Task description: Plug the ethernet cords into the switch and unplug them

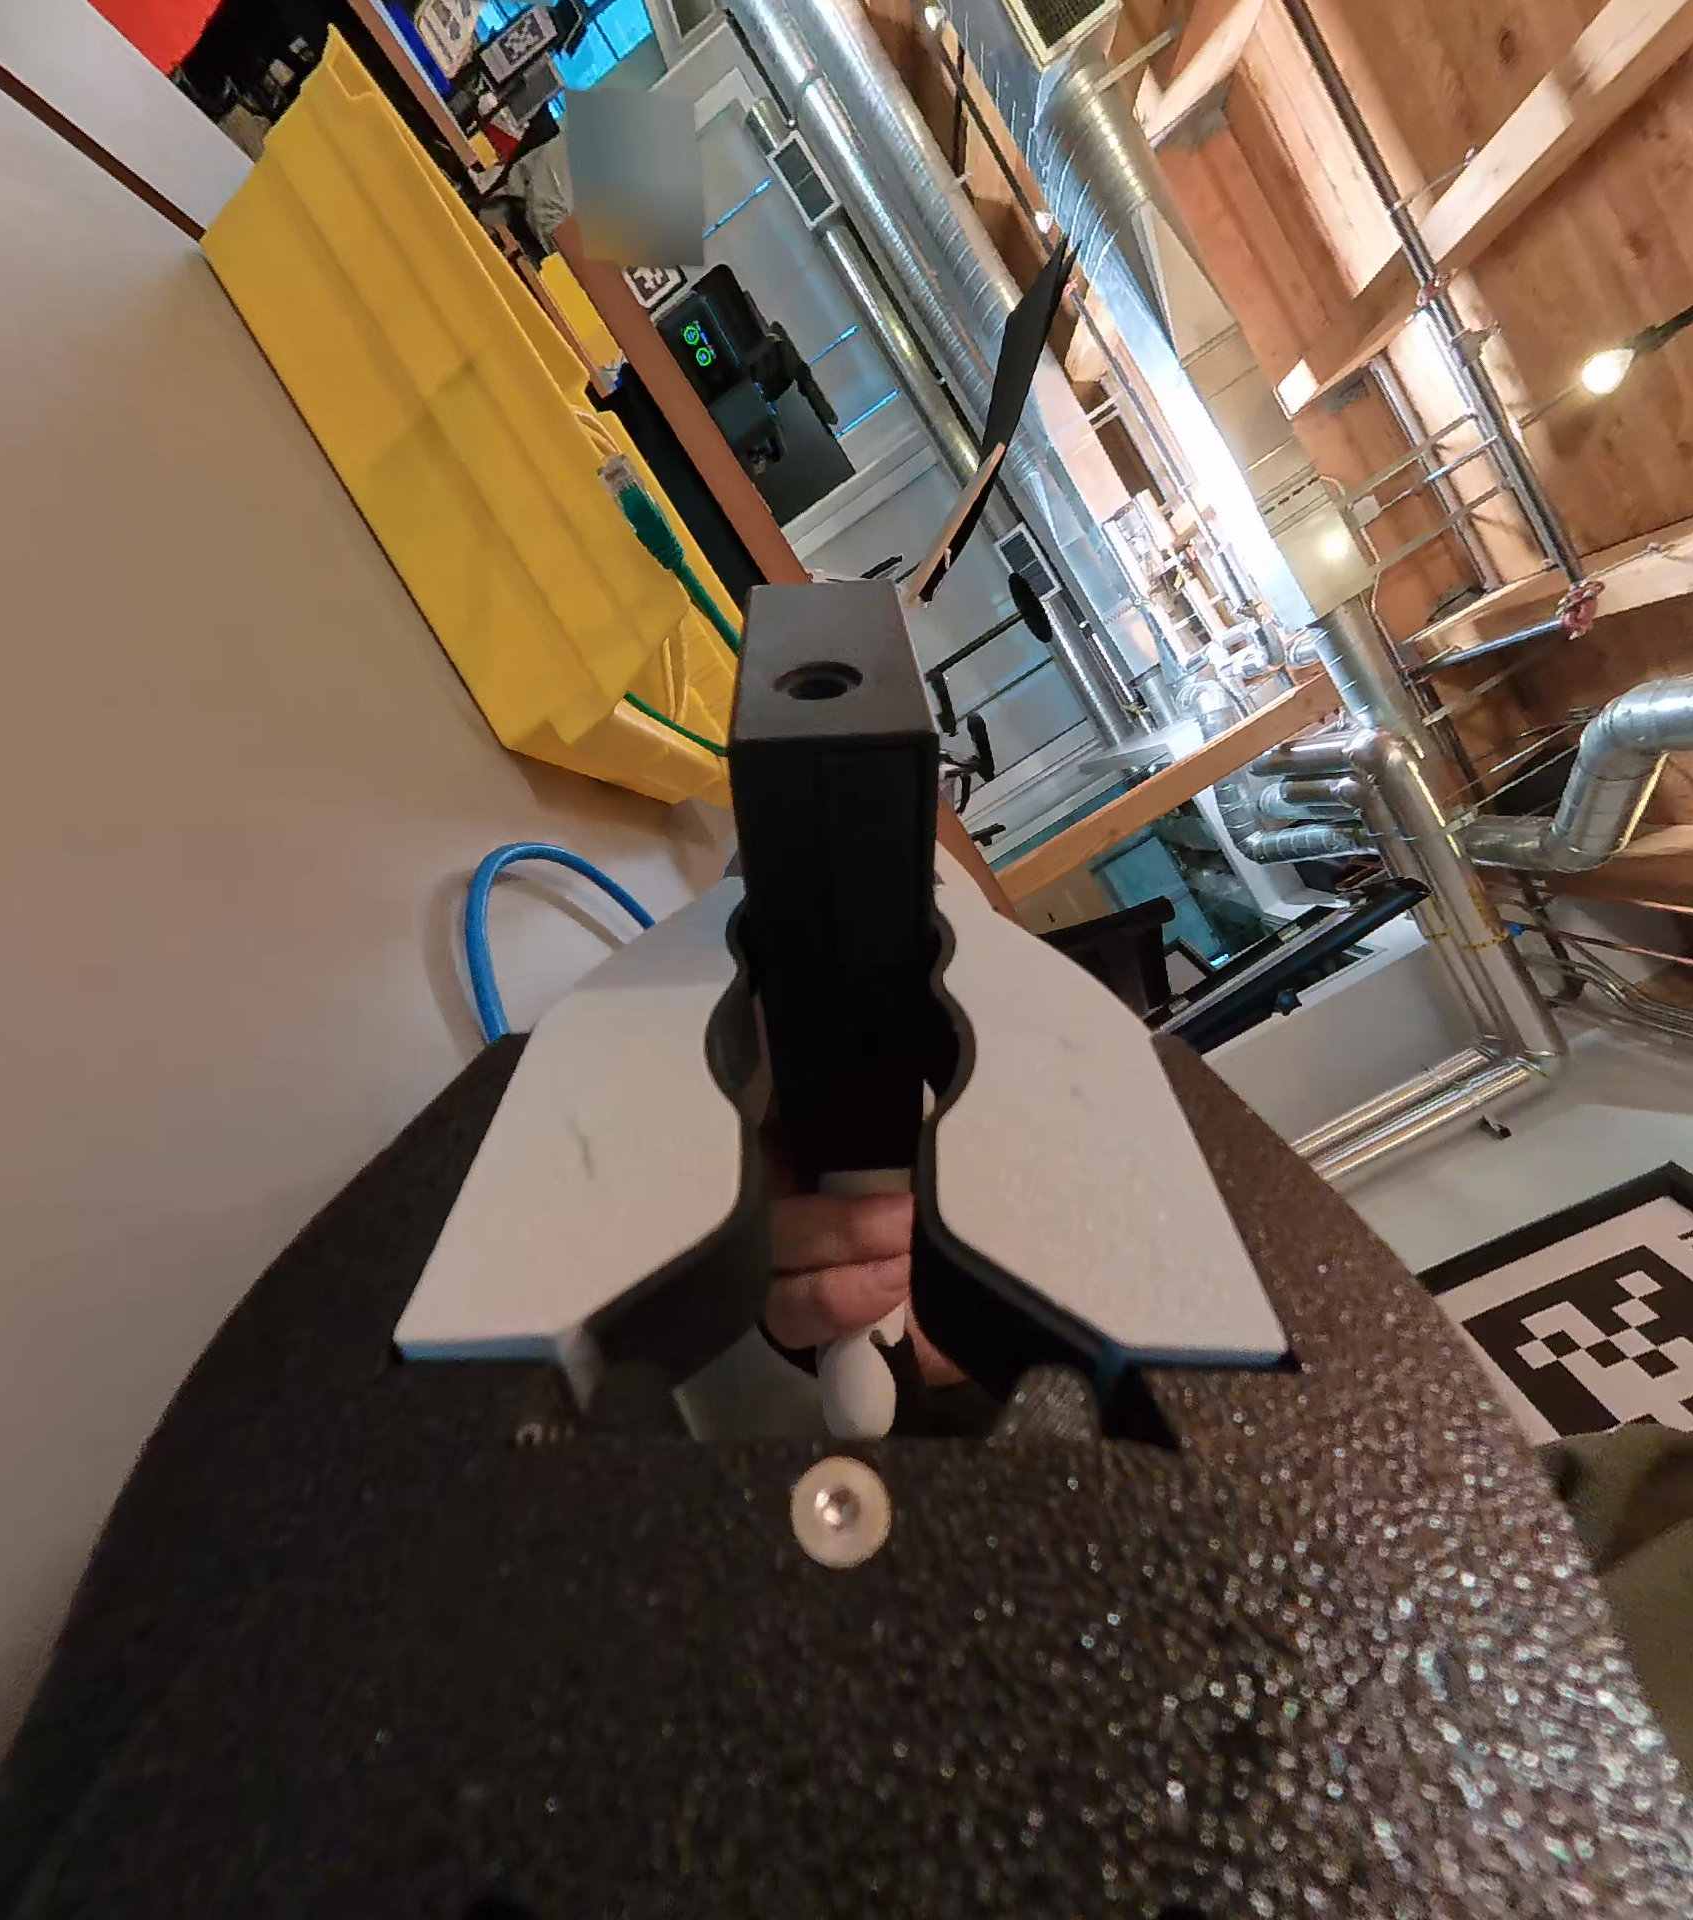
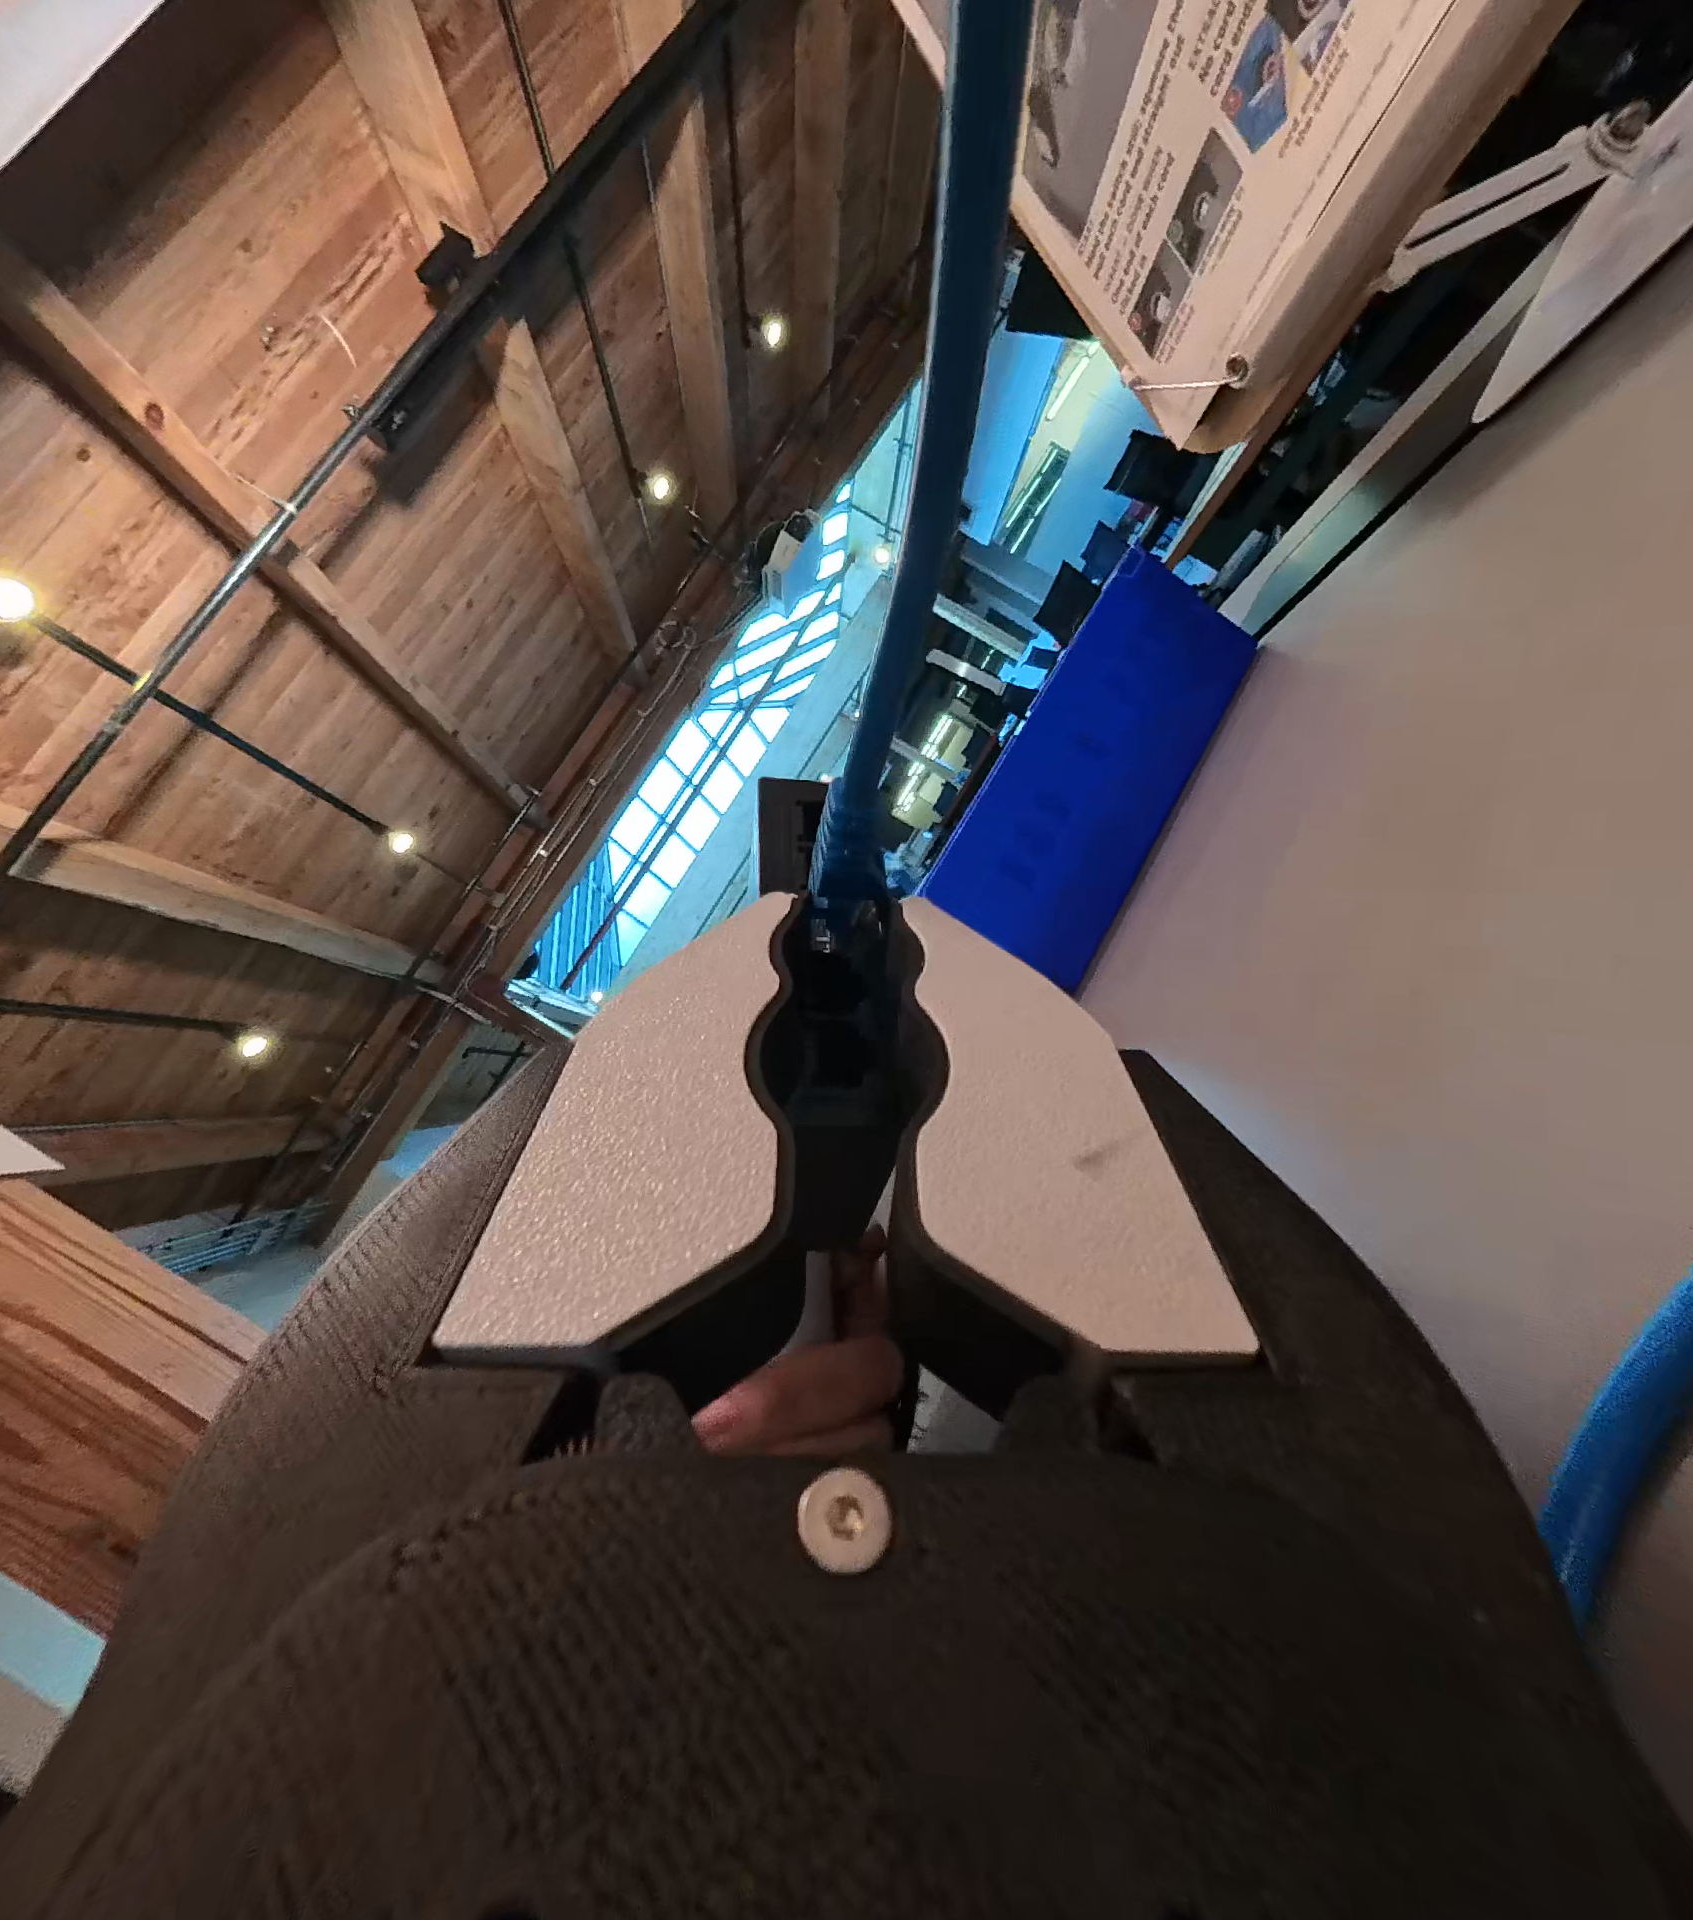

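Both views are bright and strongly fisheye-bent, straight beams curving toward the edges. Small ceiling spotlights (image 2: 3, 597) flare against the wood, and daylit windows (image 2: 717, 748) glow blue-white. Glare washes a ceiling strip (image 1: 1226, 488). Near foreground edges are softly blurred.

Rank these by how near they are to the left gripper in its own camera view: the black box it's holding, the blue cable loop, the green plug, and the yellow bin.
1. Black switch: clamped in the left gripper.
2. Blue cable: just left of the fingers, on the table.
3. Green plug and yellow bin: farther off, upper left. The plug lies against the bin, so the two are too close to call.
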A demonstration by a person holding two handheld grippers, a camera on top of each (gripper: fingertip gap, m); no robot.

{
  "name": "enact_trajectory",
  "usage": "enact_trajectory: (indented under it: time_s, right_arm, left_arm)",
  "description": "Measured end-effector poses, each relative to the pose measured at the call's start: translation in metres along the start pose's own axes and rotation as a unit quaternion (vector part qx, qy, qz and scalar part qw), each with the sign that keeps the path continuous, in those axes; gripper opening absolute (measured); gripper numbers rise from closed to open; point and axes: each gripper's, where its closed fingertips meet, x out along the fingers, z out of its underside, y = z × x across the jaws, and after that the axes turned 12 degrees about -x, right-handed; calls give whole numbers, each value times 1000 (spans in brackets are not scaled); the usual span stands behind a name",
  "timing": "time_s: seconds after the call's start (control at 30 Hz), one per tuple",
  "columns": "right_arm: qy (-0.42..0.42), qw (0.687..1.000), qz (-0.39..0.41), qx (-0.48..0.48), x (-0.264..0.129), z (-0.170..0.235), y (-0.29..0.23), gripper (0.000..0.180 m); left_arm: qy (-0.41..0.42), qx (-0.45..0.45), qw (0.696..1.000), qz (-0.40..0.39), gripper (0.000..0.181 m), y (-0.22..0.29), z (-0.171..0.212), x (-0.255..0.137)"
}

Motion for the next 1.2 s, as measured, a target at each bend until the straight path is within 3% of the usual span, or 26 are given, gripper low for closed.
enact_trajectory:
  time_s: [0.13, 0.37, 0.57, 0.7, 1.2]
  right_arm:
    - [-7, 1000, -20, 18, 0, 4, 1, 12]
    - [-31, 997, -42, -51, 1, 4, -7, 8]
    - [-62, 992, -66, -91, 5, 11, -12, 9]
    - [-57, 991, -74, -100, 4, 9, -13, 9]
    - [-10, 993, -69, -94, 9, -1, -9, 8]
  left_arm:
    - [10, 13, 1000, -5, 27, -3, -3, -2]
    - [20, 87, 996, 4, 27, 3, -7, -4]
    - [48, 59, 996, 40, 28, 5, -12, -7]
    - [29, 97, 994, 39, 27, 6, -8, -7]
    - [24, 105, 994, 20, 27, 2, -9, -1]
